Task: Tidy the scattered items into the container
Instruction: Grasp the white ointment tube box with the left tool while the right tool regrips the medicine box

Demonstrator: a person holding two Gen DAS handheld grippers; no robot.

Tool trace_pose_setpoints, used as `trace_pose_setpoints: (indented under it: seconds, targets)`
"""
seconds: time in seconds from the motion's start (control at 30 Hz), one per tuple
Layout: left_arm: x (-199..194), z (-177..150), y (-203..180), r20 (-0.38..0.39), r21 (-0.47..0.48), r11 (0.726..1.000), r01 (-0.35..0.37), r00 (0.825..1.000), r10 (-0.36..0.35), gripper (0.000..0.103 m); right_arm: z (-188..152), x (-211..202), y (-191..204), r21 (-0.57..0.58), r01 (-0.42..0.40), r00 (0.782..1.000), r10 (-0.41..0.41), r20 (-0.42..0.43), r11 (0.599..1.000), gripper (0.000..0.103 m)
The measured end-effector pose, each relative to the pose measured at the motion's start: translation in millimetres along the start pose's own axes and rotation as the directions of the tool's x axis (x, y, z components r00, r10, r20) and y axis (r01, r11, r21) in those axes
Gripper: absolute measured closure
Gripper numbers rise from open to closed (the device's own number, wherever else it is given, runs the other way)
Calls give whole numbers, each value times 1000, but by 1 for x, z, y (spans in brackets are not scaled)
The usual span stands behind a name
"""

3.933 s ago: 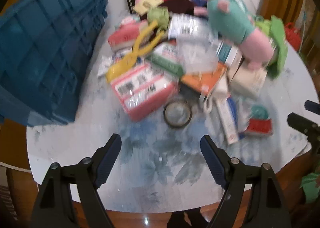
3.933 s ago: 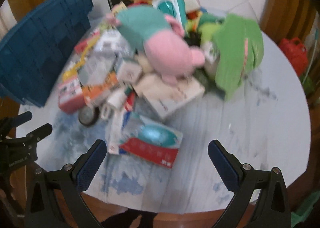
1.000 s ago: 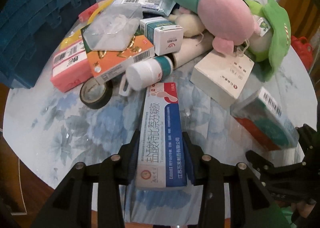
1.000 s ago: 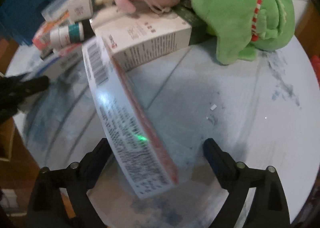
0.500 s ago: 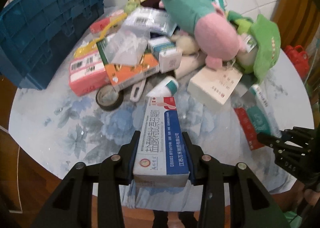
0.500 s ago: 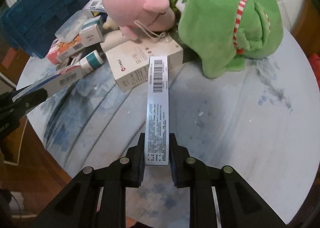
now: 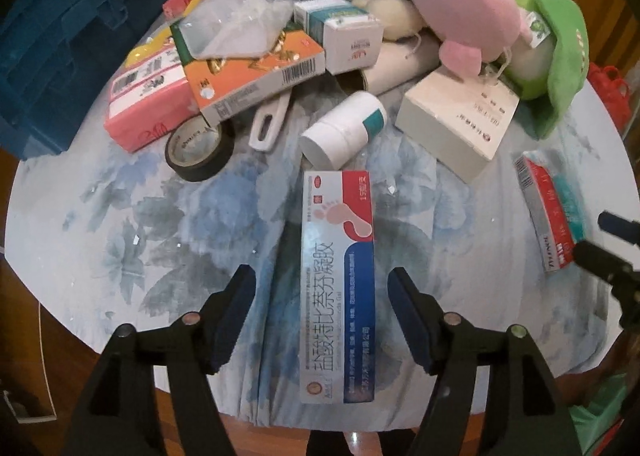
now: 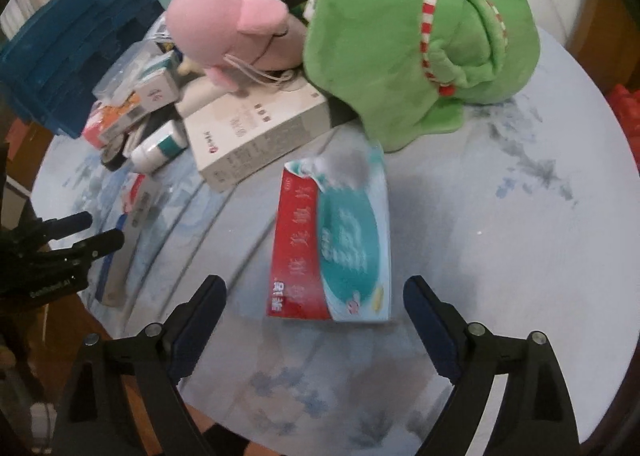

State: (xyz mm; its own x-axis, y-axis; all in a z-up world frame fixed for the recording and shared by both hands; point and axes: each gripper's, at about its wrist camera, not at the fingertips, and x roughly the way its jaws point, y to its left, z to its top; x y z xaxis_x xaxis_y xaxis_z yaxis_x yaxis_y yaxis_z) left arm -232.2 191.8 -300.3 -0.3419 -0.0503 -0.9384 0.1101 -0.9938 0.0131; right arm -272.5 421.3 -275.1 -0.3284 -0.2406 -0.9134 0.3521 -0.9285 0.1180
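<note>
Nearest, both tools stand parted and empty-handed. The left tool [image 7: 322,310] has just opened: half a second ago it clamped the long blue-and-white carton [image 7: 338,288]; that carton now lies flat on the surface [image 7: 120,240] between the spread fingers, apart from both pads. The right tool [image 8: 316,318] has likewise just opened, wider; the red-and-teal box [image 8: 334,240] it held edge-on half a second ago now lies face-up on the surface just ahead of the gap, blurred as if still settling. Judgement: both items have been let go short of the container, so neither counts as tidied and each needs a fresh grasp.

Further out lie the white bottle [image 7: 344,129], the tape roll [image 7: 200,149], the orange box [image 7: 248,67] and the white box [image 7: 456,123]. Beyond them sit the pink plush [image 8: 228,27] and green plush [image 8: 416,35].

Farthest, at far left, stands the blue crate [image 7: 68,31], well apart from both released items.
</note>
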Motion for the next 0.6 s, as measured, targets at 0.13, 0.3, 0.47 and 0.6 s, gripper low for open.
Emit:
trace_pose_setpoints:
  seconds: [0.13, 0.3, 0.47, 0.6]
  targets:
    - [13, -2, 2, -20, -6, 1000, -5, 1000, 5, 35, 3, 15, -3, -10, 45, 999, -45, -20, 999, 3]
    - [14, -5, 7, 7, -28, 1000, 9, 1000, -9, 63, 6, 35, -3, 18, 44, 998, -43, -49, 999, 14]
    - [0, -5, 8, 34, -21, 1000, 0, 999, 1, 63, 11, 40, 8, 2, 70, 996, -70, -49, 998, 29]
    - [-26, -3, 13, 87, -35, 999, 18, 996, -15, 63, 12, 22, 15, -14, 40, 999, -40, -4, 999, 29]
